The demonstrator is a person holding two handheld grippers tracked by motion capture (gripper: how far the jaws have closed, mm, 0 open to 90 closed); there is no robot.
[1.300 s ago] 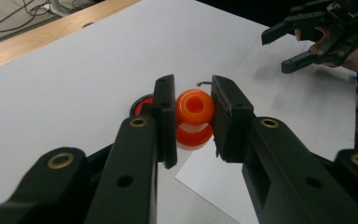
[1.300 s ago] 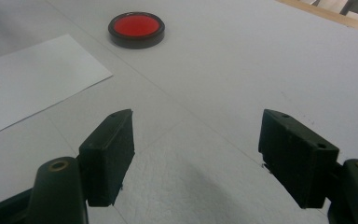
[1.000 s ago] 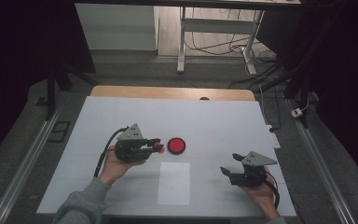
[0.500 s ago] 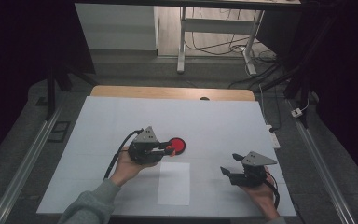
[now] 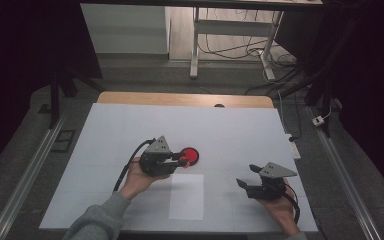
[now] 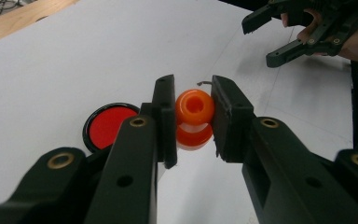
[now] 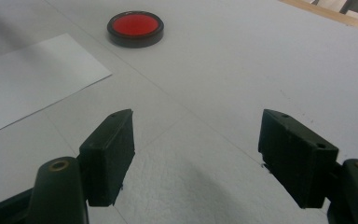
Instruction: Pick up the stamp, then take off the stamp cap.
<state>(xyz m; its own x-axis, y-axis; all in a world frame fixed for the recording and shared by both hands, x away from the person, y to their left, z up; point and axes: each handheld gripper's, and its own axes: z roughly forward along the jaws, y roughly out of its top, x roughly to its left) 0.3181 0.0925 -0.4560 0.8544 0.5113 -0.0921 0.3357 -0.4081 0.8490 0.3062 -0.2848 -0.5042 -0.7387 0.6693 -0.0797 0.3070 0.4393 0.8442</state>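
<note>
Orange spool-shaped piece (image 6: 194, 119) clamped between jaws of left hand-held gripper (image 5: 180, 161), held just off red disc's (image 5: 190, 156) 9 o'clock edge. Right hand-held gripper (image 5: 246, 176) kept wide, nothing held, at disc's 4 o'clock on desk (image 5: 240, 130).

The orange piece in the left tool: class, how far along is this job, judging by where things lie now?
Done: the left tool is shut on the orange piece, lifted off the white table. In hand: it hangs beside the red disc, near the paper sheet. Left: setting it down, probably on the disc. The right tool waits open, empty.
</note>
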